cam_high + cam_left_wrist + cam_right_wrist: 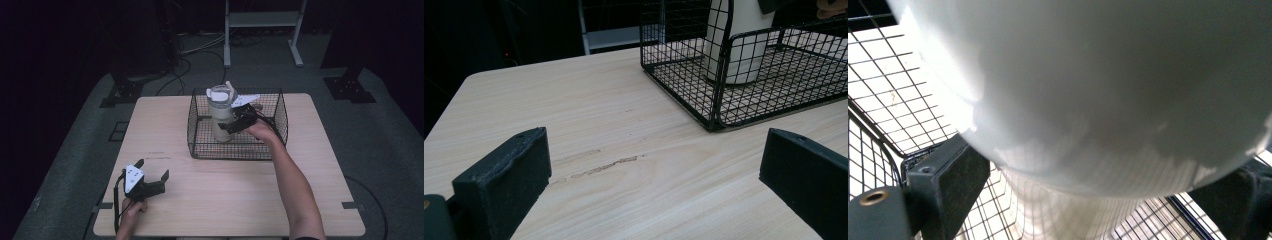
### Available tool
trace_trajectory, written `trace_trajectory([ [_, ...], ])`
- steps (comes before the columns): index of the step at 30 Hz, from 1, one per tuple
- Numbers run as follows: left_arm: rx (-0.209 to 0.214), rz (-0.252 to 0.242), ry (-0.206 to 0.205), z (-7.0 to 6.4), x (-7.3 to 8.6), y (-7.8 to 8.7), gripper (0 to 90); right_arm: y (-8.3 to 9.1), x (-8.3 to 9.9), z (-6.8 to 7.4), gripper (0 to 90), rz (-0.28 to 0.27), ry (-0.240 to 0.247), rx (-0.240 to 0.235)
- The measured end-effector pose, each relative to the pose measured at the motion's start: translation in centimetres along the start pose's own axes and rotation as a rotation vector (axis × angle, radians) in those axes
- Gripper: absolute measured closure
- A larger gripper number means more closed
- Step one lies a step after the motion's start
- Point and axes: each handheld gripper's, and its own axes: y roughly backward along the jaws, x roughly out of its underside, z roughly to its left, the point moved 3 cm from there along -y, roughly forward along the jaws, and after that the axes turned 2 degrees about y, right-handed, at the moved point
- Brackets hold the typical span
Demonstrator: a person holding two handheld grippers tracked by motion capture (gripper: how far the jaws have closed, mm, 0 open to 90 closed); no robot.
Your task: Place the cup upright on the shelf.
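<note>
A white tumbler (pixel 220 115) with a clear lid stands upright inside a black wire basket (pixel 235 156) on the far half of the wooden table (pixel 225 200). My right gripper (pixel 231 125) reaches into the basket from the right and is shut on the tumbler's lower body. In the right gripper view the tumbler (pixel 1108 90) bulges between both jaws, with basket mesh (pixel 893 100) beneath. My left gripper (pixel 153 168) rests open near the table's front left corner with nothing between its jaws. The left gripper view looks across bare wood to the basket (pixel 719 100) and tumbler (pixel 739 40).
A faint dark scuff (pixel 609 165) marks the wood ahead of the left gripper. Beyond the table, on the floor, stand a white metal frame (pixel 262 20), cables (pixel 185 55) and dark stand bases (pixel 125 92) (pixel 350 85).
</note>
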Motion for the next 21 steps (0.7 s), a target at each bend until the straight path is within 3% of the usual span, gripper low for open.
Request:
trace_trajectory([
  [21,-0.008,0.003,-0.004,0.0,0.0,-0.1,0.0,2.4,0.0,-0.2,8.8,0.025,0.012,0.036],
])
